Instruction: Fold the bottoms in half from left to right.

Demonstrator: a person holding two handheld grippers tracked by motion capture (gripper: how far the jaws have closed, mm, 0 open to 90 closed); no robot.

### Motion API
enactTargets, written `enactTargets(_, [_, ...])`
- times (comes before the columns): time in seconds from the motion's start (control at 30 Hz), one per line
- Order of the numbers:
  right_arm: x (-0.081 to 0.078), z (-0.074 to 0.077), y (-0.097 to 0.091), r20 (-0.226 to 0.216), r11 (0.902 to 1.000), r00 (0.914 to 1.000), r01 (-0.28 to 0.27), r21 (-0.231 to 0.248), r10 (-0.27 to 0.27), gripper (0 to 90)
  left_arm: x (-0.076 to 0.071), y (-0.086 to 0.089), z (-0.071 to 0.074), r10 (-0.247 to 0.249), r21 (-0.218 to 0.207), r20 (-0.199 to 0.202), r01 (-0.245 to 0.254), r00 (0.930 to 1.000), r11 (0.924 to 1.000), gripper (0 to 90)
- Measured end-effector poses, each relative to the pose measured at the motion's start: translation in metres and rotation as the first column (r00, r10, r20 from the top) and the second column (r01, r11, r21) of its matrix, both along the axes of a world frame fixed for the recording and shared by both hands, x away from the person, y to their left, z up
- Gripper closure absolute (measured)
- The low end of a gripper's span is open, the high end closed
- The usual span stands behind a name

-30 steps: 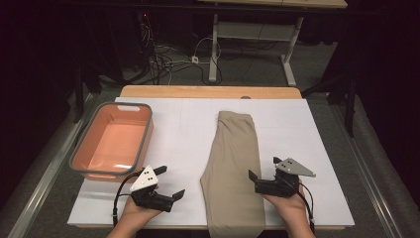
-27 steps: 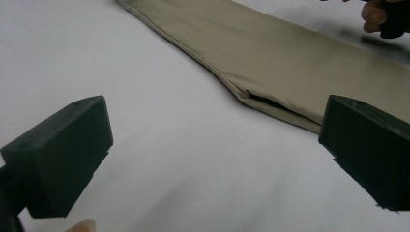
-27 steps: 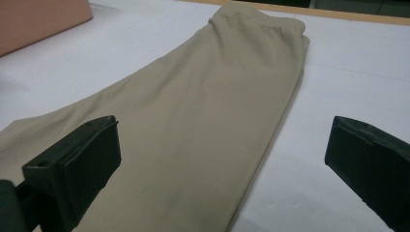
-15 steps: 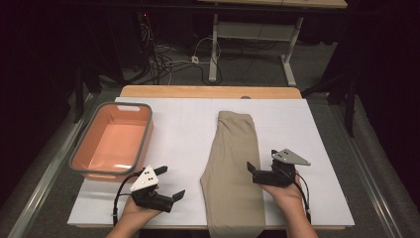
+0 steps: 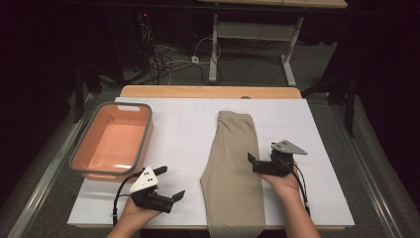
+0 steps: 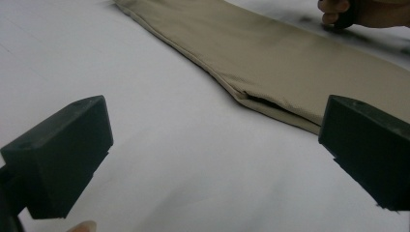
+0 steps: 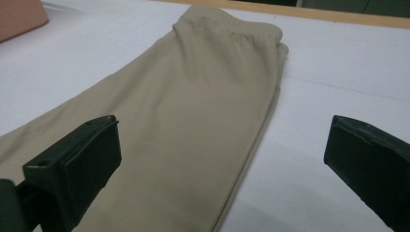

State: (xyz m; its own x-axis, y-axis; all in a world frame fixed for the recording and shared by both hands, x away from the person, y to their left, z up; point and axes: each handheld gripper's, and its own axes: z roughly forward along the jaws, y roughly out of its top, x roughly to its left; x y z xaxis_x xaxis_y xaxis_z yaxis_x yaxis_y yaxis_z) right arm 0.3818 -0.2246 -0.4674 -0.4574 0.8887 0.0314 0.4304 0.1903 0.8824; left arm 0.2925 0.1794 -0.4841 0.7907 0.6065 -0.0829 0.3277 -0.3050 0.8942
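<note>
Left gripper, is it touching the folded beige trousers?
Apart. The left gripper view shows bare white table between the left gripper and the trousers.

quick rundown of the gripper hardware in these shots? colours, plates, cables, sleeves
Both grippers are black with two blocky, square-ended jaws. The left gripper carries a white three-cornered plate with small dark dots; the right gripper carries a grey one. A thin black cable loops from each back along the hand. Forearms are bare, no sleeves or gloves in sight.
</note>
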Motion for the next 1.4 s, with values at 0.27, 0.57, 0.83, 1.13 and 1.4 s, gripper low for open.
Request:
enactTargets(0.27, [0.022,-0.002,0.003,-0.028,0.9998,0.9995,0.016,-0.013,-0.017,1.1,0.000,0.000,0.000,0.006,0.001,0.003,-0.006,1.0000,1.0000,0.0])
enactTargets(0.57, [0.043,-0.002,0.004,-0.057,0.9992,0.9977,0.034,-0.019,-0.035,1.6,0.000,0.000,0.000,0.001,-0.004,0.001,-0.001,1.0000,1.0000,0.0])
enactTargets(0.83, [0.051,0.001,0.005,-0.054,0.9992,0.9977,0.039,-0.009,-0.040,1.7,-0.001,0.000,0.000,0.005,-0.002,0.004,-0.005,1.0000,1.0000,0.0])
enactTargets(1.13, [0.063,0.001,0.006,-0.067,0.9987,0.9965,0.049,-0.010,-0.050,2.3,-0.002,0.000,0.000,0.005,-0.001,0.004,-0.005,1.0000,1.0000,0.0])
enactTargets(1.4, [0.078,-0.002,0.009,-0.087,0.9986,0.9950,0.048,-0.021,-0.049,3.0,-0.001,0.000,0.000,0.002,-0.002,0.000,-0.002,1.0000,1.0000,0.0])
